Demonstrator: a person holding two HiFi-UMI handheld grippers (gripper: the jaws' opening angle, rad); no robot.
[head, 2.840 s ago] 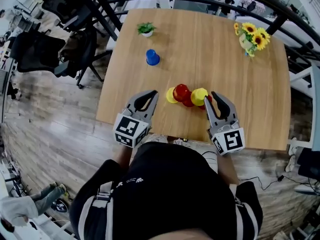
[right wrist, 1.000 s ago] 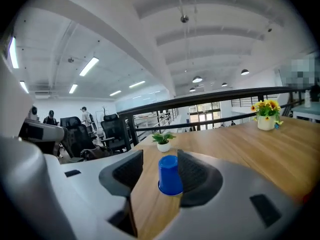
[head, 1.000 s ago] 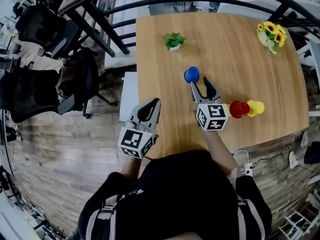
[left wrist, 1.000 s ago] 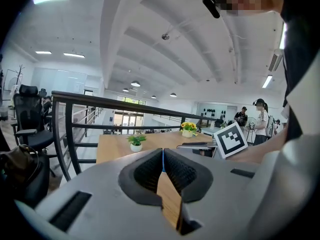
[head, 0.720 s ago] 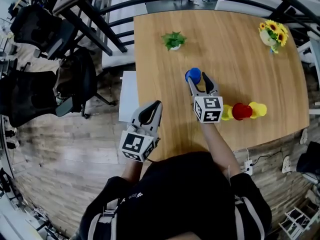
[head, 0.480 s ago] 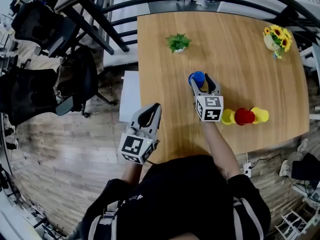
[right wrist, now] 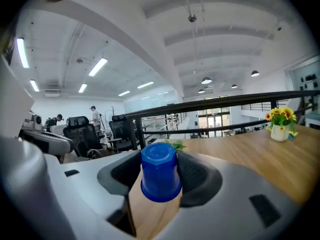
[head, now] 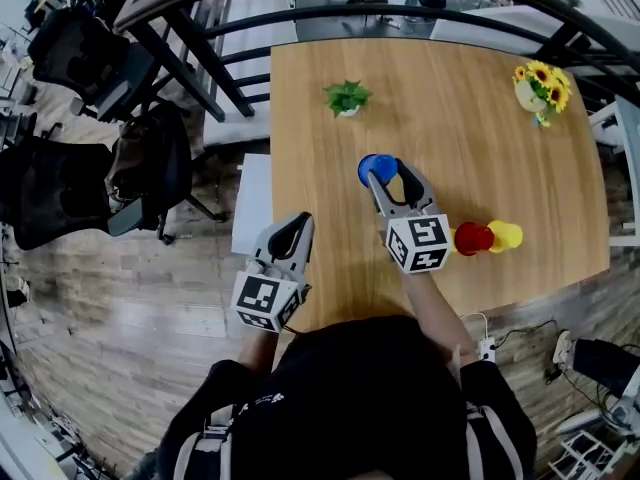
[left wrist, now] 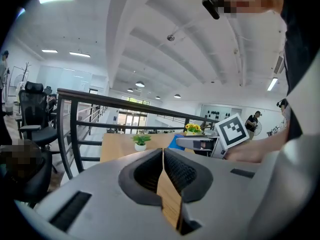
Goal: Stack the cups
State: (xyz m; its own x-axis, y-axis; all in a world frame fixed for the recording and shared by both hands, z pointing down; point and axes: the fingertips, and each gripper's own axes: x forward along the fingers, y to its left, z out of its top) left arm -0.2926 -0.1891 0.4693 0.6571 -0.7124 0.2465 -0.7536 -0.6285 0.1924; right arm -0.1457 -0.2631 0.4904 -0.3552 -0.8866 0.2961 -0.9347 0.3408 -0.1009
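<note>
Wooden worktop (head: 480, 108), railing behind. The right hand-held gripper (head: 388, 175) grasps the inverted blue cup (head: 372, 166) at frame centre. The left hand-held gripper (head: 290, 230), lower left, is clenched and empty. Step judged: pick-up. Next move: carry it rightward and seat it squarely on the red cup (head: 470, 238).

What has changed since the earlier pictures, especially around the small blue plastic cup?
The right gripper moved left from the red plastic cup and yellow plastic cup to the small blue plastic cup and closed on it; its jaws now press both sides. The left gripper stayed shut and empty near the wooden table's left edge. The red and yellow cups kept their row.
</note>
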